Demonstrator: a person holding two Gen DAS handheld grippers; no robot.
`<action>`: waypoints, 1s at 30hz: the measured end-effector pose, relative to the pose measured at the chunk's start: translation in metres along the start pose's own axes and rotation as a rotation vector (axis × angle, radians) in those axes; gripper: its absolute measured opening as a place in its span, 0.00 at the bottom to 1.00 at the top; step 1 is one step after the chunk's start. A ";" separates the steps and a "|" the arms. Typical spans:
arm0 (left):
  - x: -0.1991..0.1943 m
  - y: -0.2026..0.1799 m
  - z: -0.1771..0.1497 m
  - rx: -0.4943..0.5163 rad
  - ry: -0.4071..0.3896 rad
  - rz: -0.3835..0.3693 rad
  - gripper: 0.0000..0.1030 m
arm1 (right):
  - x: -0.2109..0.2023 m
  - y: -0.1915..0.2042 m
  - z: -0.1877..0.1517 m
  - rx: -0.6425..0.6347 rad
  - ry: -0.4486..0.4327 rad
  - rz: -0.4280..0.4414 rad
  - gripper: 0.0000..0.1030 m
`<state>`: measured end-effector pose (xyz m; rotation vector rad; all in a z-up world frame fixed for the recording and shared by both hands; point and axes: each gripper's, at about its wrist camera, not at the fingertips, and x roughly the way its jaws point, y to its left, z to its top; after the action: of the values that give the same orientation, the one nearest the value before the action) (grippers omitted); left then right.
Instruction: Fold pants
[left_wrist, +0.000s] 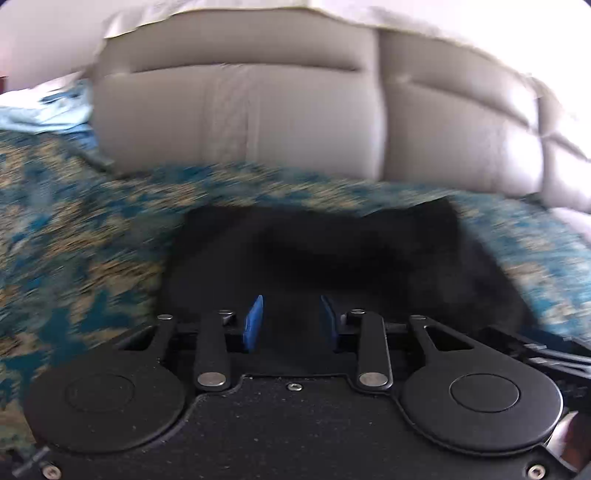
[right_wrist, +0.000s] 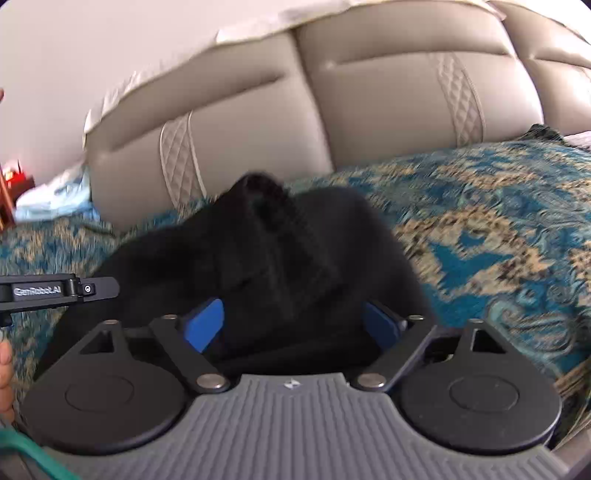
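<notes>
Black pants (right_wrist: 280, 258) lie bunched on a bed, on a blue and tan patterned bedspread (right_wrist: 480, 229), close to a padded beige headboard (right_wrist: 388, 96). In the right wrist view the cloth rises to a lumpy peak near the headboard and spreads down toward the camera (folds are hard to read, all black and blurred).

Right tongs (right_wrist: 291, 325): jaws stand wide apart, blue pads (right_wrist: 205, 325) on each side of a thick bunch of the pants. The cloth fills the gap between them and seems to sit against both pads, but whether the pads actually press on it cannot be told from this picture.

Left tongs (left_wrist: 291, 321): jaws partly apart, narrower than the right ones. The blue pads (left_wrist: 254, 323) are low over the black cloth, which shows dark in the gap and beyond it. Nothing is clearly pinched, so this reads as not gripping (blur again).

In the left wrist view the pants (left_wrist: 332, 251) show as a dark flat patch just ahead of the pads, with the bedspread (left_wrist: 74, 229) around it and the headboard (left_wrist: 240, 122) behind.

Extras: the left tongs' black arm (right_wrist: 55, 290) enters the right wrist view from the left edge, beside the pants. A bit of a hand (right_wrist: 5, 373) shows at that same edge. Light blue cloth (right_wrist: 55, 199) lies at the far left by the headboard.
</notes>
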<state>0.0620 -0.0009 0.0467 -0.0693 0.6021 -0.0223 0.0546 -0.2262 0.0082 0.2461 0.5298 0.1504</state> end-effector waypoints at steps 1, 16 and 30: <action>0.002 0.005 -0.004 0.001 0.005 0.026 0.31 | 0.003 0.004 -0.001 -0.011 0.012 0.002 0.84; 0.013 0.021 -0.017 -0.048 0.059 0.089 0.32 | 0.037 0.041 0.011 -0.099 -0.012 -0.072 0.51; -0.001 0.009 -0.013 -0.087 0.055 0.011 0.32 | 0.008 0.043 0.000 -0.176 -0.149 -0.197 0.29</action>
<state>0.0541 0.0076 0.0355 -0.1497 0.6581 0.0126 0.0582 -0.1830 0.0155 0.0323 0.3871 -0.0129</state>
